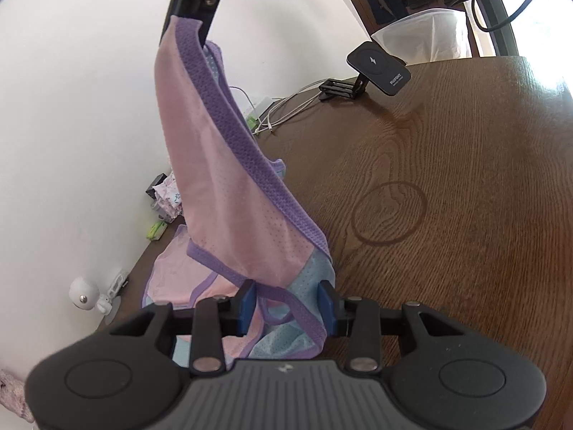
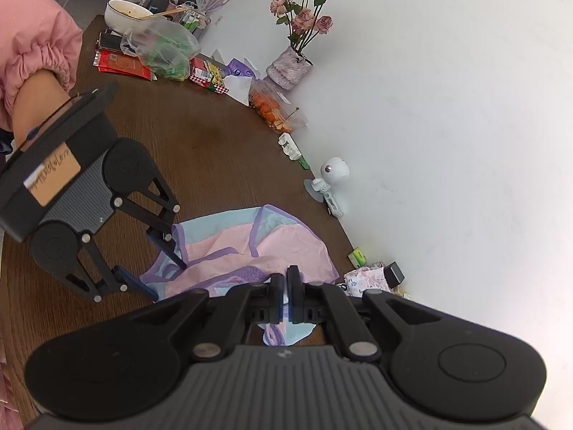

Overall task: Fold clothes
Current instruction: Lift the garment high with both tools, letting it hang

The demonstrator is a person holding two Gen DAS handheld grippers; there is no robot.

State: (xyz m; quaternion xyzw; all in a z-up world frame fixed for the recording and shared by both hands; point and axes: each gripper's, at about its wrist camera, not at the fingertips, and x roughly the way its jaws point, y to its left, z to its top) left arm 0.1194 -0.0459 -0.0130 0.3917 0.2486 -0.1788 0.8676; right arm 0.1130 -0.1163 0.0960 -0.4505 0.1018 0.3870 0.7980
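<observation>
A small pink and light-blue garment with purple trim (image 1: 229,193) hangs from my right gripper (image 1: 186,25), which is shut on its top edge high in the left wrist view. The garment's lower part rests on the brown wooden table (image 1: 447,197). My left gripper (image 1: 286,304) is open, its blue pads on either side of the garment's lower purple-trimmed edge. In the right wrist view my right gripper (image 2: 285,294) is shut on the garment (image 2: 286,243), and my left gripper (image 2: 157,261) is open at the garment's left edge.
A phone charger stand (image 1: 379,68) and white cables (image 1: 286,107) lie at the table's far edge. A small white camera (image 2: 335,172), a flower vase (image 2: 290,68), snack packets (image 2: 164,53) and a bowl (image 2: 127,14) line the wall side.
</observation>
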